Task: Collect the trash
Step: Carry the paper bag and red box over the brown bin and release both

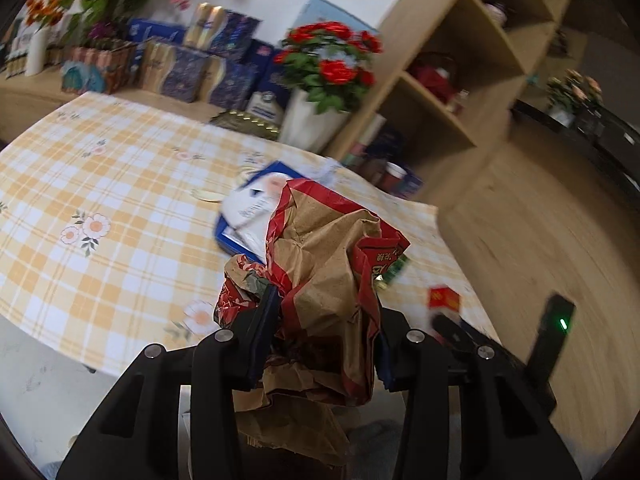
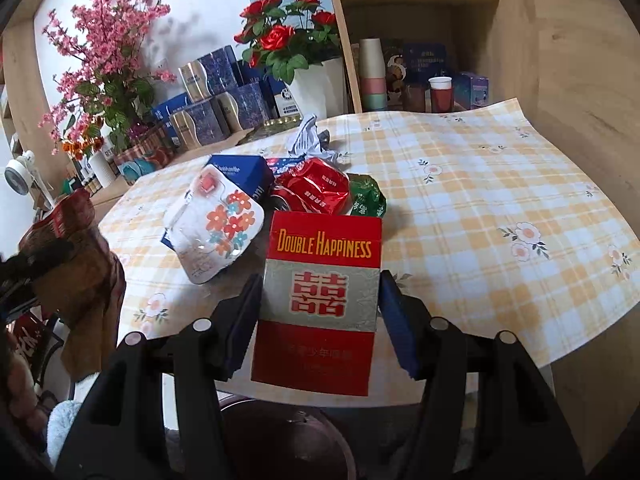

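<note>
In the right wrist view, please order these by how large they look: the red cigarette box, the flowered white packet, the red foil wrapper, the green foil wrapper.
1. Red cigarette box, though nearest the camera, so enlarged.
2. Flowered white packet.
3. Red foil wrapper.
4. Green foil wrapper.

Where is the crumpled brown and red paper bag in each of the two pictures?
Left wrist view: the crumpled paper bag fills the lower middle, pinched in the left gripper.
Right wrist view: the same bag hangs at the far left edge, beside the table.
Shared landmark: the red roses in a white pot stand behind the checked tablecloth in both views.
</note>
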